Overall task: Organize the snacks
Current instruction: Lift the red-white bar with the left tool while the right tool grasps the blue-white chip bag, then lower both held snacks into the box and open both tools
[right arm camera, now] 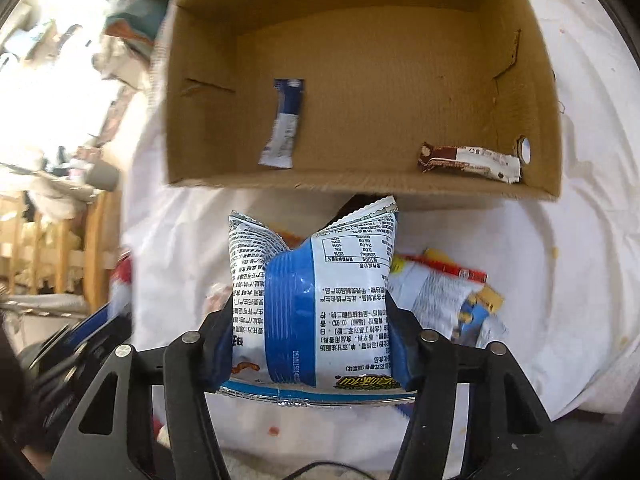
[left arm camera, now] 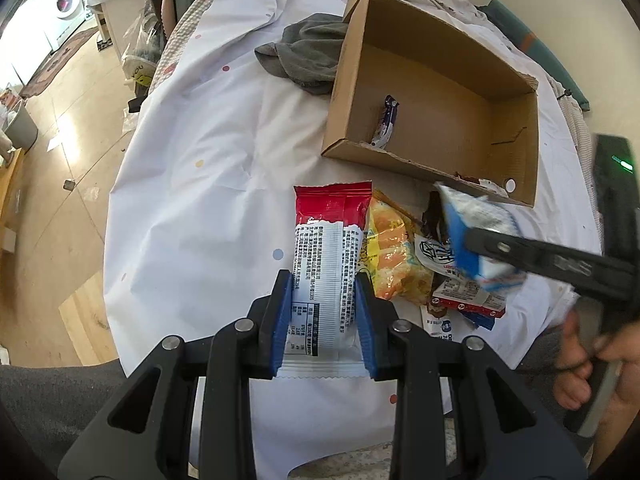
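Note:
My left gripper [left arm camera: 323,280] is shut on a red-and-white snack packet [left arm camera: 326,248] just above the white sheet, in front of the open cardboard box [left arm camera: 516,156]. My right gripper [right arm camera: 310,304] is shut on a blue-and-white puffed snack bag [right arm camera: 316,292] and holds it in front of the box's near wall [right arm camera: 360,186]. That bag also shows in the left wrist view [left arm camera: 476,232], raised at the right. Inside the box lie a blue-white bar [right arm camera: 284,124] and a brown-white bar [right arm camera: 468,160]. A pile of loose snacks [left arm camera: 400,256] lies beside the red packet.
A grey cloth [left arm camera: 304,52] lies left of the box on the white dotted sheet [left arm camera: 200,140]. More packets [right arm camera: 452,300] lie right of the held bag. Wooden floor [left arm camera: 60,200] drops off at the left, with a washing machine [left arm camera: 64,4] far back.

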The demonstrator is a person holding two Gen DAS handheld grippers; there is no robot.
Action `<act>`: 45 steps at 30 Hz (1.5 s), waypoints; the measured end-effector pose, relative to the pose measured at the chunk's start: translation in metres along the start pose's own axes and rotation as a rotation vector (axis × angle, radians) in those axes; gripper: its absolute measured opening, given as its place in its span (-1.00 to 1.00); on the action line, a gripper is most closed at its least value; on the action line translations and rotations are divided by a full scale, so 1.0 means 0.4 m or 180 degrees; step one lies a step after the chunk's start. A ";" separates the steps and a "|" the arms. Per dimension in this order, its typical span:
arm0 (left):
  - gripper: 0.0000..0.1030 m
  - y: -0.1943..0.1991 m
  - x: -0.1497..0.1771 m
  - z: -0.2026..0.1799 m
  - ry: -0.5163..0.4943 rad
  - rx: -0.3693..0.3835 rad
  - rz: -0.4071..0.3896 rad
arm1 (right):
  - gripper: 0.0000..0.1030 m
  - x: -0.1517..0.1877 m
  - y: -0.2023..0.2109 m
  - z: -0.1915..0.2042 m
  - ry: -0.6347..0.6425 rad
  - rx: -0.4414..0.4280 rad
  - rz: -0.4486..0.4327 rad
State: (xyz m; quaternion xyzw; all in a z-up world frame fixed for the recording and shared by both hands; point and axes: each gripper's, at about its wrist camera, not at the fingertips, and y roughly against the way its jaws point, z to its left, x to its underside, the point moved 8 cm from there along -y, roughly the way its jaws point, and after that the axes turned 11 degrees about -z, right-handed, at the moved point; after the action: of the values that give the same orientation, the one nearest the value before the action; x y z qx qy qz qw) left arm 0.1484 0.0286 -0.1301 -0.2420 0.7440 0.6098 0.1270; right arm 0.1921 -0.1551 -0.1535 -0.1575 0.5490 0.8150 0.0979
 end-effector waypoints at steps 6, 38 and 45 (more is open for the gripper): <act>-0.49 0.023 -0.038 -0.011 0.0009 -0.0046 -0.0192 | 0.21 -0.018 0.125 0.004 0.0010 -0.0336 -0.0491; -0.48 -0.181 -0.319 -0.243 -0.0700 0.0074 -0.0749 | 0.23 -0.321 -0.014 -0.098 -0.0015 -0.0333 -0.1097; -0.47 -0.203 -0.316 -0.236 -0.0604 0.0132 -0.0641 | 0.34 -0.321 -0.048 -0.102 -0.0140 -0.0423 -0.0991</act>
State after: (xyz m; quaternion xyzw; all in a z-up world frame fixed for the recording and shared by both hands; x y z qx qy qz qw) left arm 0.3078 -0.0483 -0.1163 -0.2540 0.7130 0.5985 0.2623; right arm 0.3242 -0.1837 -0.1375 -0.2289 0.4605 0.8278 0.2243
